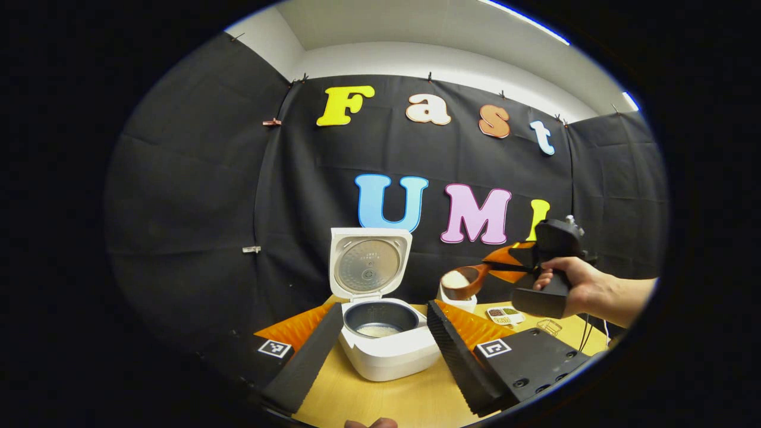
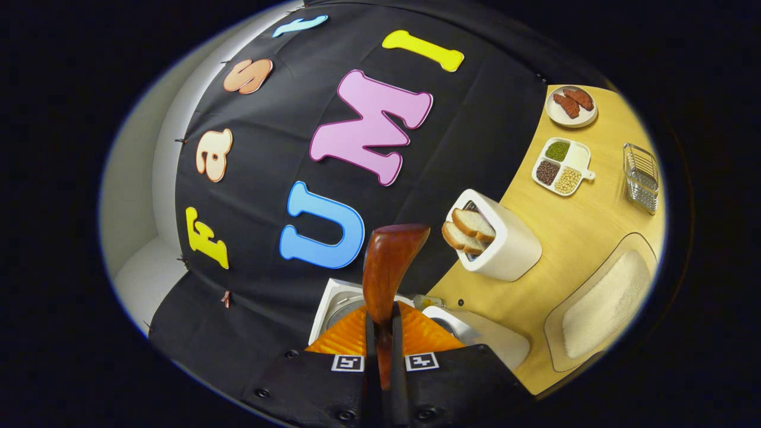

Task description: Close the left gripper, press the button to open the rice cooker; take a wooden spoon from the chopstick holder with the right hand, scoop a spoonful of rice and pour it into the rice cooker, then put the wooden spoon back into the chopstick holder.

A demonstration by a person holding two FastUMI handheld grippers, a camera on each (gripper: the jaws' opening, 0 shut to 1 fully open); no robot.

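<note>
The white rice cooker (image 1: 389, 351) stands open on the wooden table, lid (image 1: 368, 264) upright, with a little rice in its pot (image 1: 379, 326). My left gripper (image 1: 380, 339) is open, one finger on each side of the cooker's front. To the right, a hand holds my right gripper (image 1: 498, 266) above the table, shut on the handle of a wooden spoon (image 1: 462, 283) whose bowl carries rice. In the right gripper view the spoon (image 2: 387, 261) sticks out from my right gripper (image 2: 380, 321), over the cooker's lid (image 2: 339, 303). The wire chopstick holder (image 2: 642, 177) stands far off.
A white toaster (image 2: 505, 244) with bread slices stands beside the cooker. A tray of rice (image 2: 603, 303), a divided dish of beans (image 2: 562, 166) and a small plate (image 2: 572, 107) lie on the table (image 2: 571, 238). The black cloth wall runs right behind the cooker.
</note>
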